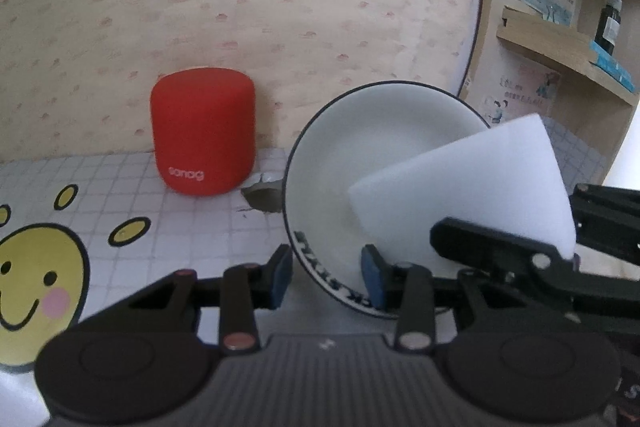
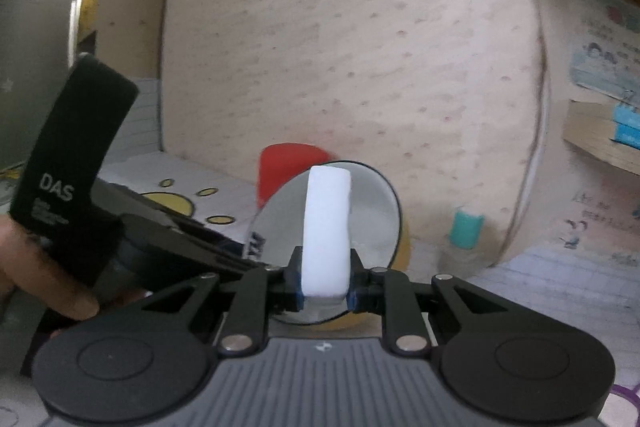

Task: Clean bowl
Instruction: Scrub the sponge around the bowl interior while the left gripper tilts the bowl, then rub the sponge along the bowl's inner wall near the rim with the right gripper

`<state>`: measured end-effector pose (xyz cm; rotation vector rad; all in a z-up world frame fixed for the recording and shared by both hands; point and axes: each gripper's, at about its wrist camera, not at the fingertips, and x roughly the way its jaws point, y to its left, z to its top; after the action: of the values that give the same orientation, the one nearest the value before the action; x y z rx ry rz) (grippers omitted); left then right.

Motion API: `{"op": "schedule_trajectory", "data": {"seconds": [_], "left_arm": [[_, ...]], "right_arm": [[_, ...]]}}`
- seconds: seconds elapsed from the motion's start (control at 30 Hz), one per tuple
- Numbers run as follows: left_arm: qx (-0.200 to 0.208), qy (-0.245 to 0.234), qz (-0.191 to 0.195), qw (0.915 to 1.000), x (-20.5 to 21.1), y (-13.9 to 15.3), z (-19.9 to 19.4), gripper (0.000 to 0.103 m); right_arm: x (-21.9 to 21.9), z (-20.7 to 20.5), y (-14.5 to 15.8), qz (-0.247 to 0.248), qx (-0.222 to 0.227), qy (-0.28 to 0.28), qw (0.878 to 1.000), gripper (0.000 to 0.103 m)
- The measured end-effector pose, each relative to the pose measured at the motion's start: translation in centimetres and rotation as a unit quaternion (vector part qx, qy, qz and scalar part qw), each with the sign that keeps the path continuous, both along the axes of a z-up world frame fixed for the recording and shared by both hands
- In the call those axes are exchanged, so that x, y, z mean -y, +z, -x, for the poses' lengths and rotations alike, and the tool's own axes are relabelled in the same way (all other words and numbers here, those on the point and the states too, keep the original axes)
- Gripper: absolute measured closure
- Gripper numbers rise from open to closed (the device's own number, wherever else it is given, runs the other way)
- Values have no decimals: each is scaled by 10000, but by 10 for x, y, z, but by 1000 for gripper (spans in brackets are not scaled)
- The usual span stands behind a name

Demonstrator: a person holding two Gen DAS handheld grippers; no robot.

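Observation:
A white bowl (image 1: 360,155) with a dark rim and black lettering on its outside is tipped up on edge, its inside facing the camera. My left gripper (image 1: 327,277) is shut on its lower wall, one blue pad outside and one inside. A white sponge block (image 1: 472,179) rests against the bowl's inside at the right. In the right wrist view my right gripper (image 2: 324,291) is shut on the sponge (image 2: 326,227), which stands upright in front of the bowl (image 2: 372,203). The right gripper's black fingers (image 1: 492,243) show beside the bowl in the left wrist view.
A red cylindrical speaker (image 1: 202,131) stands behind the bowl to the left, against the patterned wall. The tablecloth (image 1: 180,227) has a grid and yellow smiley prints, with a torn patch (image 1: 264,195). A wooden shelf (image 1: 560,43) carries a dark bottle (image 1: 608,19). A teal bottle (image 2: 466,229) stands right. A hand (image 2: 40,267) holds the left gripper.

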<state>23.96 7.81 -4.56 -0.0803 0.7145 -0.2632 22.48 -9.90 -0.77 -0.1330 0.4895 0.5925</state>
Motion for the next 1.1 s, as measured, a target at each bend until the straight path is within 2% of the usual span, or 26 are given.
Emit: {"op": "schedule_trajectory", "data": {"seconds": [0.2,0.33,0.67,0.8,1.0,1.1], "left_arm": [[-34,66,88,9999,-4,1,1,68],[-26,161,71,9998,-7,1,0,68],[34,419,104,9991,-15,2,-4,68],[-4,417,55,9991,-14,2,-5,67],[6,356,9,9994,-13,2,-4,67],[2,357,25,9994,-13,2,-4,67]], "right_arm": [[-3,-1,7,153,334,-262,9990,85],[-13,-6,5,352,171,-97,9992,84],[-12,-4,-1,320,34,28,9995,85],[-9,-3,0,262,97,-87,9996,85],[-10,2,4,237,466,-249,9983,84],[-14,0,2,301,273,-86,9991,84]]}}
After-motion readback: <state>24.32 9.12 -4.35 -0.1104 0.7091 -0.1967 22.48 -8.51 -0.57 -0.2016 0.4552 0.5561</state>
